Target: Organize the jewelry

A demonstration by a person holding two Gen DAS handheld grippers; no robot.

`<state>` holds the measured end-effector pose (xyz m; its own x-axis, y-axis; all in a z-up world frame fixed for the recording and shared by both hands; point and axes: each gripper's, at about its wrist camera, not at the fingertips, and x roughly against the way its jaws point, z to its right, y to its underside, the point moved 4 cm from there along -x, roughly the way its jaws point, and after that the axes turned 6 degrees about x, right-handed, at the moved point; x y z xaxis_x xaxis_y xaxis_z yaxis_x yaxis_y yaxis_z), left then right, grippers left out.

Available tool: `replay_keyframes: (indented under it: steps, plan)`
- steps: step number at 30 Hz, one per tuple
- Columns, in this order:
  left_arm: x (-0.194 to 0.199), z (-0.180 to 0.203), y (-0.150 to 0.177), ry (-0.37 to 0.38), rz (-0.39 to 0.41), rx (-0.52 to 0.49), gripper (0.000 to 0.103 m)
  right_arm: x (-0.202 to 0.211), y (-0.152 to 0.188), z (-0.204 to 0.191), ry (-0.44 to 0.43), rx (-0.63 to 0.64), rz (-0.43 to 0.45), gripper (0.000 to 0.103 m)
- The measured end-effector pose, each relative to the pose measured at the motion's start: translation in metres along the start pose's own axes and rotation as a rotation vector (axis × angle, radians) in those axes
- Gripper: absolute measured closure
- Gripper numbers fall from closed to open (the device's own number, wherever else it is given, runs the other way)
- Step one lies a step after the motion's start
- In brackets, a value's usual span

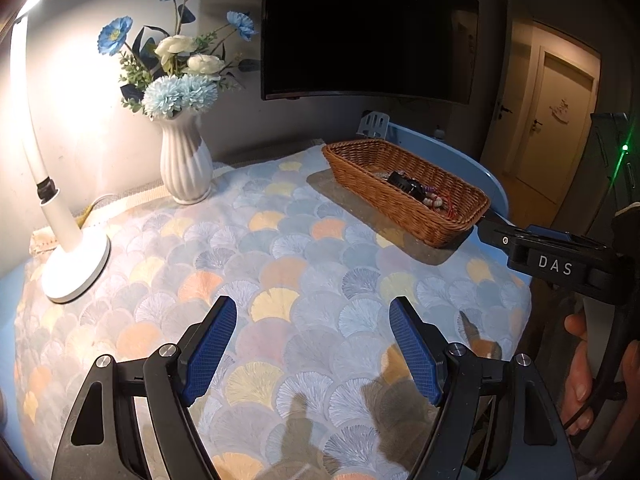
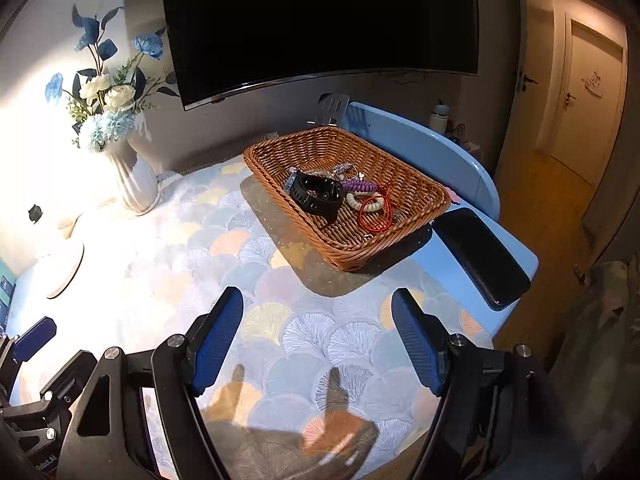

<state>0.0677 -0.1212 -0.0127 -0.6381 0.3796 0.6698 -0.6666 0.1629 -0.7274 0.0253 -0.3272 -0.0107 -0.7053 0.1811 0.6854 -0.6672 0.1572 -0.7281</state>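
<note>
A brown wicker basket [image 2: 404, 176] stands at the far right of the table and also shows in the left wrist view [image 1: 360, 152]. In it lie a black watch [image 2: 316, 196], a purple coil band [image 2: 360, 186], a cream bead bracelet [image 2: 370, 204], a red cord bracelet [image 2: 376, 220] and a silvery chain [image 2: 340, 169]. My left gripper [image 1: 313, 312] is open and empty over the patterned cloth [image 1: 280, 264], well short of the basket. My right gripper [image 2: 318, 306] is open and empty, just in front of the basket's near corner.
A white vase of blue and white flowers [image 1: 186, 168] stands at the back left. A lit white desk lamp [image 1: 74, 264] stands at the left. A dark screen [image 2: 320, 20] hangs behind. A black phone [image 2: 482, 256] lies right of the basket near the table edge.
</note>
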Motion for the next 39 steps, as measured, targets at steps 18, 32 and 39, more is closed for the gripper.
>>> replay_keyframes:
  steps: [18,32,39]
  plan:
    - [-0.0037,-0.0006,0.0026,0.017,-0.019,0.012,0.023,0.0018,0.0007,-0.0025,-0.008,-0.002,0.002,0.025]
    - [-0.0051,-0.0005,0.004,0.018,-0.023,0.009,0.023,-0.0012,0.0009,-0.0063,-0.015,0.007,-0.008,0.025]
    - [-0.006,-0.0001,0.0049,0.02,-0.026,0.009,0.023,-0.004,0.0013,-0.0076,-0.019,0.019,-0.013,0.025]
